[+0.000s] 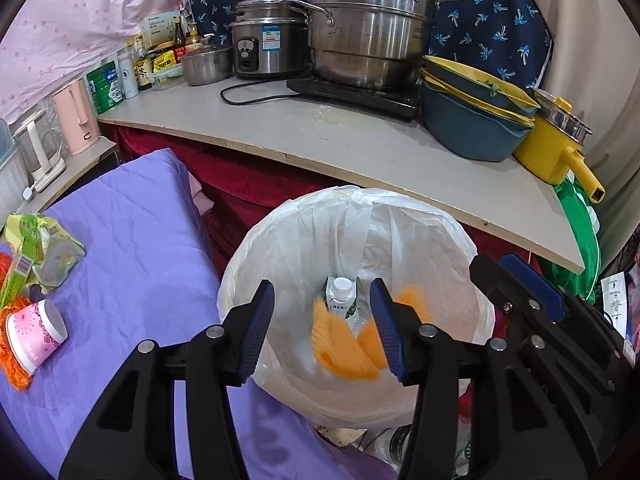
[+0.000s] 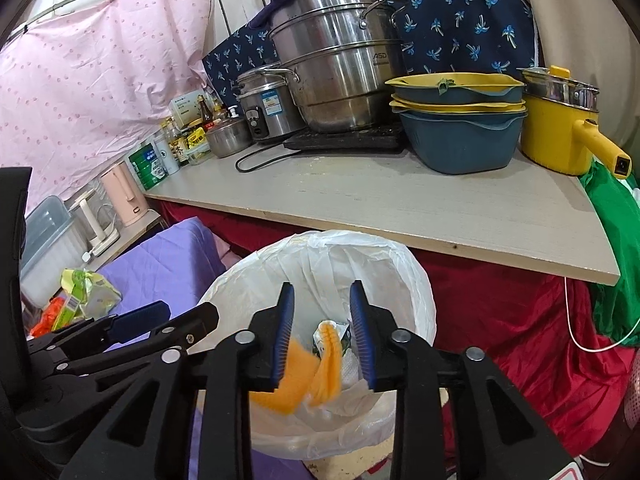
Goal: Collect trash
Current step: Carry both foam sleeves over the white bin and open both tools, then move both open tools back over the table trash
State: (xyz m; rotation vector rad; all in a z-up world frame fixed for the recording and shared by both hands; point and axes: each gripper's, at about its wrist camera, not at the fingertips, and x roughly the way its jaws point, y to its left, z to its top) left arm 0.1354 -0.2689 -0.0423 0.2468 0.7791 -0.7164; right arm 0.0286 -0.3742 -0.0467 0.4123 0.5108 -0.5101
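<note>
A bin lined with a white bag stands below the counter. My left gripper hangs over its mouth, open, with nothing touching its pads. My right gripper hangs beside it, also open; in the left wrist view the right gripper shows at the right, and the left gripper shows low at the left in the right wrist view. Blurred orange pieces are in the bin below the jaws. A small white carton lies inside.
On the purple cloth to the left lie a green wrapper, a pink paper cup and orange mesh. The counter above the bin carries steel pots, blue-and-yellow basins and a yellow pot.
</note>
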